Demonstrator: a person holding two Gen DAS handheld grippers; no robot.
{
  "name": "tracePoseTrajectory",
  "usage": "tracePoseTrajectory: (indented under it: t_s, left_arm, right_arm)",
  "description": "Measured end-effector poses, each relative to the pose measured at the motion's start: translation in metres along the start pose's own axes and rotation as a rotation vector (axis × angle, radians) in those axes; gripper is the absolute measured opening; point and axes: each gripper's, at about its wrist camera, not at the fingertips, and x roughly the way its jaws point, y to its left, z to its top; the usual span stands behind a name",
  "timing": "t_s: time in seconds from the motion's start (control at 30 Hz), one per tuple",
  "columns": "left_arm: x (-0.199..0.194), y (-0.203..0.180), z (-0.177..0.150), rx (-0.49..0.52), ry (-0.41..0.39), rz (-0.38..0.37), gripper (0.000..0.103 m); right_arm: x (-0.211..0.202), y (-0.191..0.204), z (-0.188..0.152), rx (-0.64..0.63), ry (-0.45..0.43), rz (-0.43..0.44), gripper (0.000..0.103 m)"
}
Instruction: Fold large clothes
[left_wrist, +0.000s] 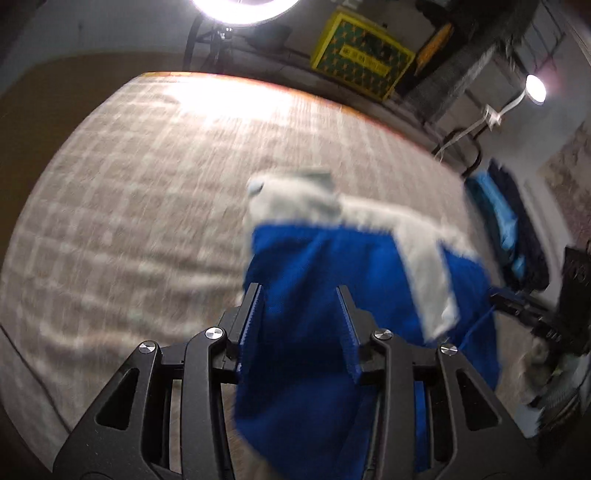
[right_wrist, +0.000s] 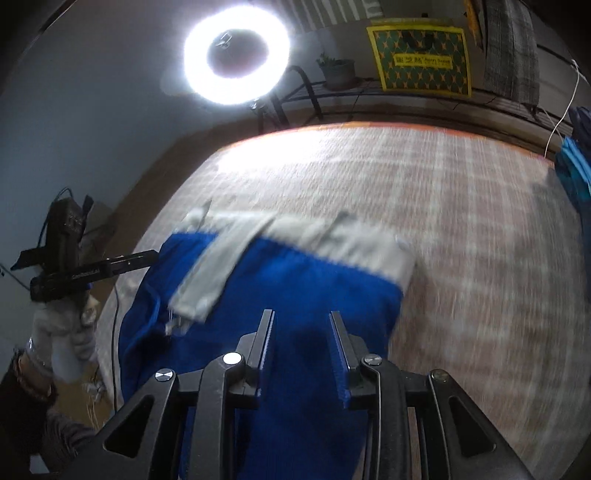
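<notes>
Both hand-held grippers, left (left_wrist: 301, 291) and right (right_wrist: 302, 317), grip the blue garment (right_wrist: 295, 295) over bare plaid bedcover (right_wrist: 480, 221)

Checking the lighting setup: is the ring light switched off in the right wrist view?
No, the ring light glows bright white above the checked cloth.

blue-and-white garment (right_wrist: 303, 291) on checked bedcover (right_wrist: 461, 221)

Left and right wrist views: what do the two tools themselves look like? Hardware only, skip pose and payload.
Both match. The left tool has a black angular linkage frame with triangular cutouts, round silver pivot screws and two flat black fingers lined with ridged blue pads. The right tool shows the same frame, screws and blue ridged pads. No markings or cables are visible on either.
</notes>
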Motion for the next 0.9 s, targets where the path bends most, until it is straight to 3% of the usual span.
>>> tracePoseTrajectory:
  t_s: [0.1,0.23,0.3,0.47,0.53,0.6,0.63,0.77,0.9]
  left_arm:
    - [0.012,-0.002,-0.011,0.051,0.039,0.055,0.040]
    - [0.023,0.005,-0.020,0.020,0.040,0.064,0.053]
    - [0.021,0.009,-0.020,0.004,0.046,0.051,0.054]
    - [-0.003,0.006,-0.027,0.003,0.034,0.066,0.053]
    - [-0.012,0.007,-0.032,-0.004,0.027,0.055,0.053]
    - [-0.021,0.009,-0.038,-0.040,0.021,0.032,0.053]
    - [-0.025,0.012,-0.042,-0.062,0.020,0.014,0.053]
    - [-0.039,0.024,-0.051,-0.180,0.024,-0.100,0.053]
    - [-0.041,0.038,-0.050,-0.288,0.028,-0.210,0.057]
  right_arm:
    - [0.015,-0.006,-0.012,-0.013,0.044,-0.041,0.027]
    - [0.025,-0.009,-0.014,-0.024,0.049,-0.062,0.025]
    - [0.027,-0.004,-0.015,-0.050,0.045,-0.091,0.025]
    - [-0.001,-0.003,-0.020,0.003,0.018,-0.107,0.029]
    - [-0.017,0.000,-0.026,0.012,-0.011,-0.095,0.038]
    - [-0.035,0.003,-0.036,0.027,-0.046,-0.070,0.058]
    - [-0.040,0.004,-0.041,0.032,-0.058,-0.063,0.063]
    - [-0.058,0.002,-0.058,0.072,-0.121,-0.029,0.087]
    - [-0.061,-0.011,-0.064,0.116,-0.162,-0.001,0.088]
